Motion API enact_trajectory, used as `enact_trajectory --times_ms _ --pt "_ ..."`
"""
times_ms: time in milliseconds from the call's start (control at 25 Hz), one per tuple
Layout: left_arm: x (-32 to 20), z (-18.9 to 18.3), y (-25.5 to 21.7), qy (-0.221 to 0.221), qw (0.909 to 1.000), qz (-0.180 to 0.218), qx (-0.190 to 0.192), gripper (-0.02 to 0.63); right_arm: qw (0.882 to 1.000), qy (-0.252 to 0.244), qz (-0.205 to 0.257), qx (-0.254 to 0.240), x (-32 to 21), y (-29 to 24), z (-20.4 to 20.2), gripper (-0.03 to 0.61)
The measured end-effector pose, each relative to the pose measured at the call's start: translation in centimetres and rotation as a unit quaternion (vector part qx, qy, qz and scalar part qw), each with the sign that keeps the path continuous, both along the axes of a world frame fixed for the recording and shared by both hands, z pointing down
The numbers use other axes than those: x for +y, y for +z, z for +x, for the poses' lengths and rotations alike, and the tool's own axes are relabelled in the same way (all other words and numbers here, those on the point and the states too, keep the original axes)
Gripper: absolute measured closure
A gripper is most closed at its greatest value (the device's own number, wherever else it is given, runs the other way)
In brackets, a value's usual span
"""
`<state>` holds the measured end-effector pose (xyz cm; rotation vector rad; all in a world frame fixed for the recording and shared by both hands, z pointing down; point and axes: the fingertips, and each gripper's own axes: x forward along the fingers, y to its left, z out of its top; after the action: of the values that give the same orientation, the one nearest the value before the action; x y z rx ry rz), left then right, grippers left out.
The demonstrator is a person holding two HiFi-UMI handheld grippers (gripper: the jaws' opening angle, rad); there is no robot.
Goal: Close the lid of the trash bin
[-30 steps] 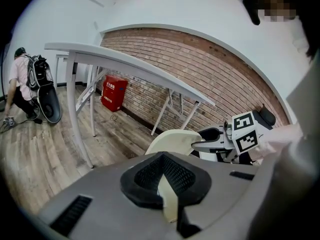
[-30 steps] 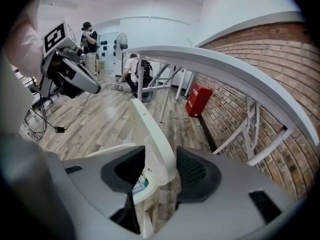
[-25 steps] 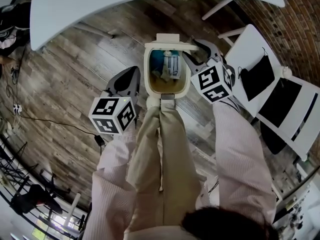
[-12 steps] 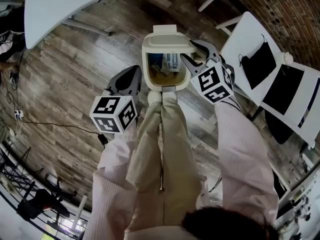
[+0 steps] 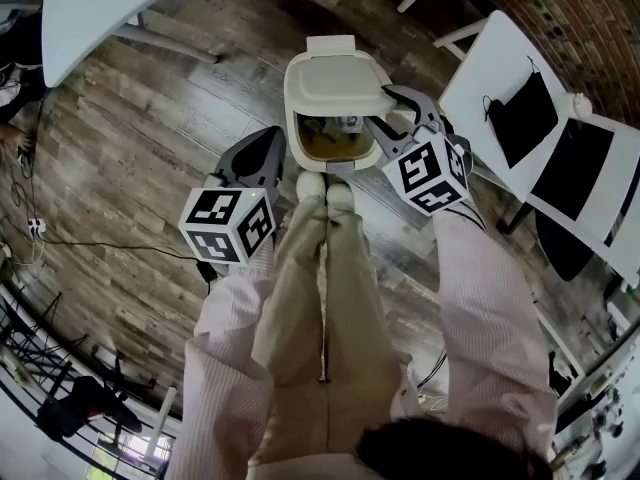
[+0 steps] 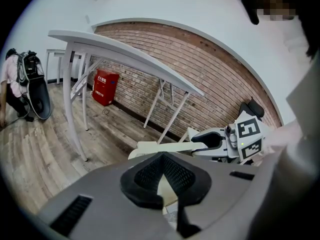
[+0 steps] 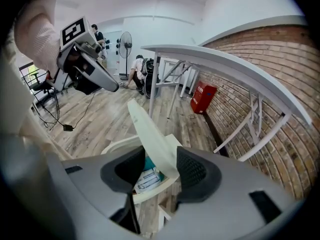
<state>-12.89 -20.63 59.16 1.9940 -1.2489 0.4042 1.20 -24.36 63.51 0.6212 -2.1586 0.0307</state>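
Right tongs (image 7: 155, 160) parted, straddling the tilted lid (image 7: 149, 133). Left tongs (image 6: 161, 157) closed, empty, beside the trash bin (image 5: 291, 138) on the floor. Lid slants over the opening, hinged at the far rim.

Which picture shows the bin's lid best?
The head view: it shows the whole lid from above. In the right gripper view it tilts between the jaws of the right tool; the left gripper view shows only its edge.
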Motion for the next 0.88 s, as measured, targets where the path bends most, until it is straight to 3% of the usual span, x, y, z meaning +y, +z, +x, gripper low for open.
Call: enact_trajectory --times_ms 880 --pt "5.7 2.2 2.3 -0.032 0.9994 -0.015 -0.007 0.621 0.998 -0.060 -0.033 -0.008 7.0 3.2 0.6 0.397"
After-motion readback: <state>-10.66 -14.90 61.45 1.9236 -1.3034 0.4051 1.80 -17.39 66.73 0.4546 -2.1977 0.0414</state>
